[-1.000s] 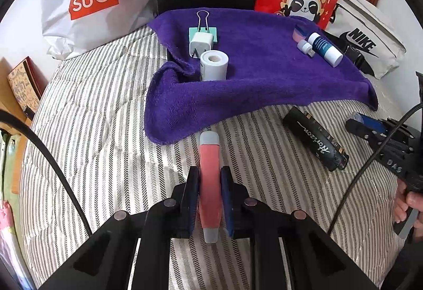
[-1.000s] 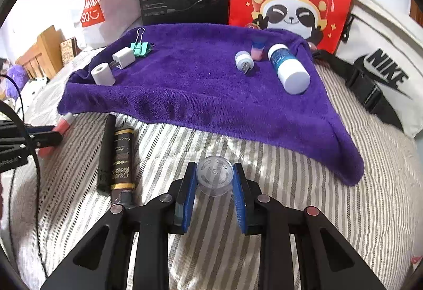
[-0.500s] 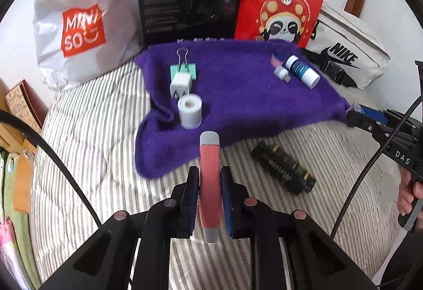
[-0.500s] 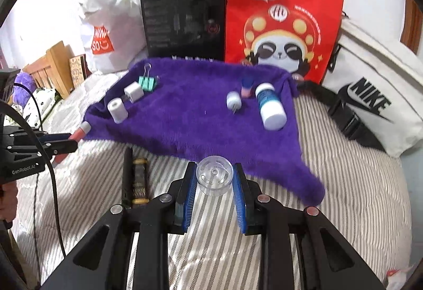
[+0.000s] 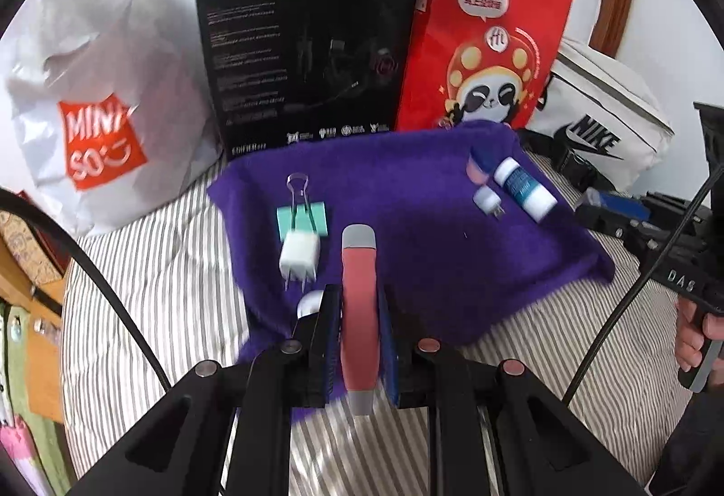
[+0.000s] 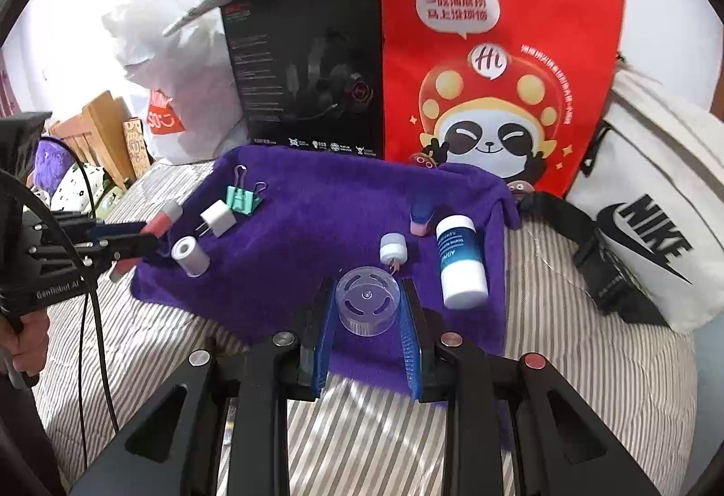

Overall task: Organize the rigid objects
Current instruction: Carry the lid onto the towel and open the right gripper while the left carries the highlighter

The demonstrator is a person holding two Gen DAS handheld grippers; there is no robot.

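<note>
My left gripper (image 5: 358,315) is shut on a pink tube with grey ends (image 5: 359,292), held over the near left part of the purple towel (image 5: 407,197). My right gripper (image 6: 367,306) is shut on a clear round plastic lid (image 6: 367,300), held over the towel's near edge (image 6: 316,224). On the towel lie a teal binder clip (image 5: 302,215), a white charger plug (image 5: 298,254), a white tape roll (image 6: 190,256), a small white plug (image 6: 393,248), a pink and blue piece (image 6: 421,217) and a white bottle with a blue label (image 6: 460,265). The left gripper also shows in the right wrist view (image 6: 149,231).
A Miniso bag (image 5: 95,97), a black Hecate box (image 5: 312,52), a red panda bag (image 6: 493,66) and a white Nike bag (image 6: 651,224) stand behind the towel. The striped bedding (image 5: 149,279) lies around it. Wooden furniture (image 6: 104,134) is at the far left.
Both grippers moved forward and now hold their objects over the towel. The black items on the bedding have dropped out of view.
</note>
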